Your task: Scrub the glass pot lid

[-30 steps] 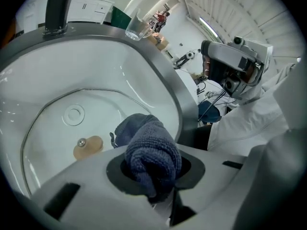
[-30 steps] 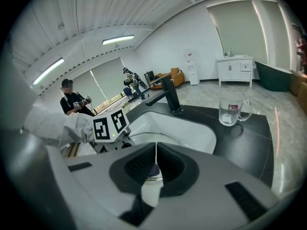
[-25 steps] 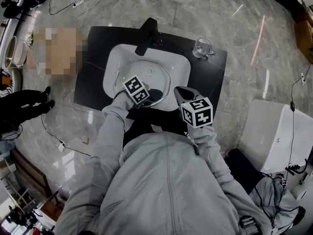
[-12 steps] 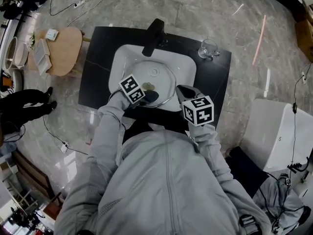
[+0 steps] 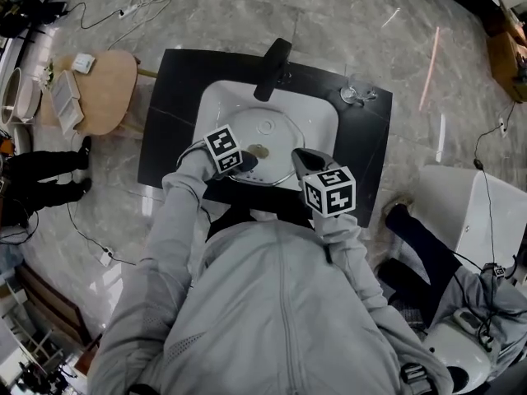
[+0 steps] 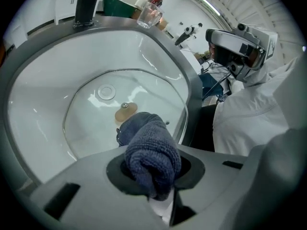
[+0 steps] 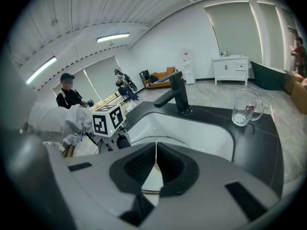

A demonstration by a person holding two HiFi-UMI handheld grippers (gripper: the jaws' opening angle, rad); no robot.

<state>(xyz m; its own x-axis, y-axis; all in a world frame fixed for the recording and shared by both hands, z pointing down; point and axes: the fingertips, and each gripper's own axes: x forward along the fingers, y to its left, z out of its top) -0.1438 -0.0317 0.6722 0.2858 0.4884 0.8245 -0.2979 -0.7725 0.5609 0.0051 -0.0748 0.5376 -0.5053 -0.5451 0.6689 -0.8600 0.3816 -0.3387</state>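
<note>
Marble floor (image 5: 346, 23), black counter (image 5: 169, 97); left gripper (image 6: 152, 178) tight on cloth (image 6: 152, 150), right gripper (image 7: 156, 169) closed.

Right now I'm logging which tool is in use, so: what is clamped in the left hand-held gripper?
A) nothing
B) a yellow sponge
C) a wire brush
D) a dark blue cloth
D: in the left gripper view the left hand-held gripper has its jaws shut on a dark blue cloth, whose bunched end pokes out toward the glass pot lid lying in the white sink.
</note>
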